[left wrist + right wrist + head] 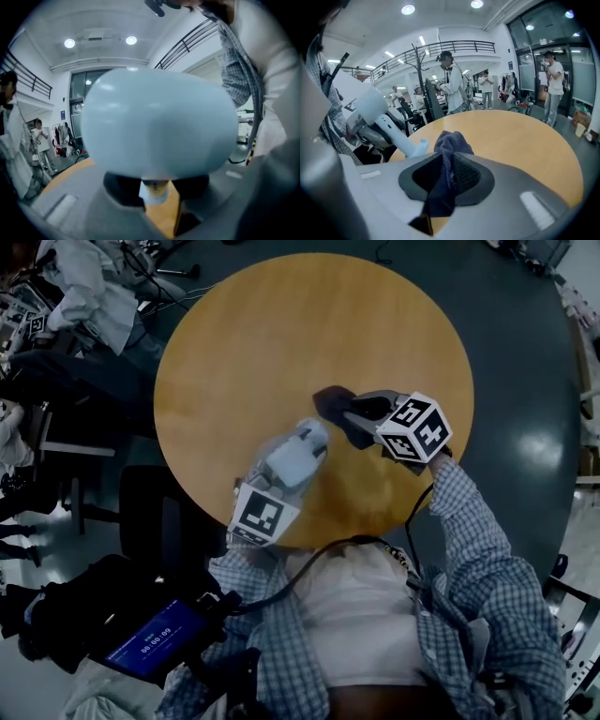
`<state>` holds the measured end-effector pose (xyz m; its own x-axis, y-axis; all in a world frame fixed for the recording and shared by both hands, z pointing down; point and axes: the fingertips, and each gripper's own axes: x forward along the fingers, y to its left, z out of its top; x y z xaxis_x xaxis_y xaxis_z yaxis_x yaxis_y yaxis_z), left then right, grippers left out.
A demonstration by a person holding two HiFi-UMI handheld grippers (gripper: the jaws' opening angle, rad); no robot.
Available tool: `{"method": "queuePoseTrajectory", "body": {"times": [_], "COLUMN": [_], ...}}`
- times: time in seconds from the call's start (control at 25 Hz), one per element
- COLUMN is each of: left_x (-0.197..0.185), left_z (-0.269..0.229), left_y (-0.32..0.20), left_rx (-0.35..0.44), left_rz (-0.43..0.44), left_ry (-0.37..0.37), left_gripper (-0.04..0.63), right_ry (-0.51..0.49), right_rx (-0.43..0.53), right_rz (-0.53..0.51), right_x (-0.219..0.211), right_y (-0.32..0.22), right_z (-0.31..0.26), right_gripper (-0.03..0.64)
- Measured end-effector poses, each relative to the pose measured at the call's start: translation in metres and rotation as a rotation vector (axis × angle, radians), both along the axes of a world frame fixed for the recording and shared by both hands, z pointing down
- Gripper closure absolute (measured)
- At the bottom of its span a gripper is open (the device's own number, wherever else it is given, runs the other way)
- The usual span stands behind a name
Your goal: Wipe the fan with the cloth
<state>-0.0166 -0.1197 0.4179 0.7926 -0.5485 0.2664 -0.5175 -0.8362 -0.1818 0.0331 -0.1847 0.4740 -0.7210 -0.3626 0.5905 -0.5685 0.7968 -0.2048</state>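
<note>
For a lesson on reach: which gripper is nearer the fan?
Left. The left gripper grips the fan; the right gripper, holding the cloth, is beside it.

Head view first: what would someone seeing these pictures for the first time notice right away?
A round wooden table fills the middle of the head view, with both grippers over its near half. The left gripper clamps a pale blue fan, whose head nearly fills that gripper's view. The right gripper pinches a dark blue cloth, which bunches up above its jaws.
</note>
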Motion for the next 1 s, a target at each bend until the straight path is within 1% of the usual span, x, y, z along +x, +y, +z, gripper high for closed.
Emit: {"method": "queuePoseTrajectory", "body": {"times": [0.08, 0.16, 0.24, 0.36, 0.44, 0.6, 0.68, 0.76, 0.84, 1.0], "left_x": [-0.006, -0.008, -0.009, -0.011, -0.01, -0.007, -0.008, -0.008, -0.007, -0.008], "left_z": [0.019, 0.041, 0.06, 0.087, 0.106, 0.132, 0.135, 0.132, 0.129, 0.123], "left_y": [-0.006, -0.009, -0.01, -0.012, -0.014, -0.021, -0.021, -0.022, -0.023, -0.024], "left_rx": [-0.036, -0.074, -0.115, -0.168, -0.203, -0.247, -0.257, -0.258, -0.256, -0.247], "left_rz": [-0.014, -0.013, -0.009, -0.006, -0.002, 0.003, 0.003, 0.005, 0.005, 0.003], "left_ry": [-0.025, -0.065, -0.089, -0.117, -0.14, -0.166, -0.168, -0.164, -0.156, -0.143], "left_gripper": [0.453, 0.453, 0.453, 0.453, 0.453, 0.453, 0.453, 0.453, 0.453, 0.453], "right_ry": [-0.029, -0.037, -0.071, -0.161, -0.204, -0.223, -0.22, -0.194, -0.146, -0.044], "right_rx": [-0.028, -0.051, -0.089, -0.172, -0.231, -0.32, -0.358, -0.372, -0.363, -0.308], "right_rz": [0.042, 0.068, 0.098, 0.148, 0.175, 0.211, 0.234, 0.262, 0.282, 0.28], "right_x": [0.005, 0.008, 0.008, 0.002, -0.002, -0.008, -0.01, -0.007, -0.002, 0.003], "right_y": [0.002, 0.006, 0.011, 0.016, 0.016, 0.017, 0.019, 0.019, 0.019, 0.018], "right_z": [0.002, 0.007, 0.011, 0.017, 0.03, 0.063, 0.076, 0.087, 0.097, 0.108], "right_gripper": [0.543, 0.543, 0.543, 0.543, 0.543, 0.543, 0.543, 0.543, 0.543, 0.54]}}
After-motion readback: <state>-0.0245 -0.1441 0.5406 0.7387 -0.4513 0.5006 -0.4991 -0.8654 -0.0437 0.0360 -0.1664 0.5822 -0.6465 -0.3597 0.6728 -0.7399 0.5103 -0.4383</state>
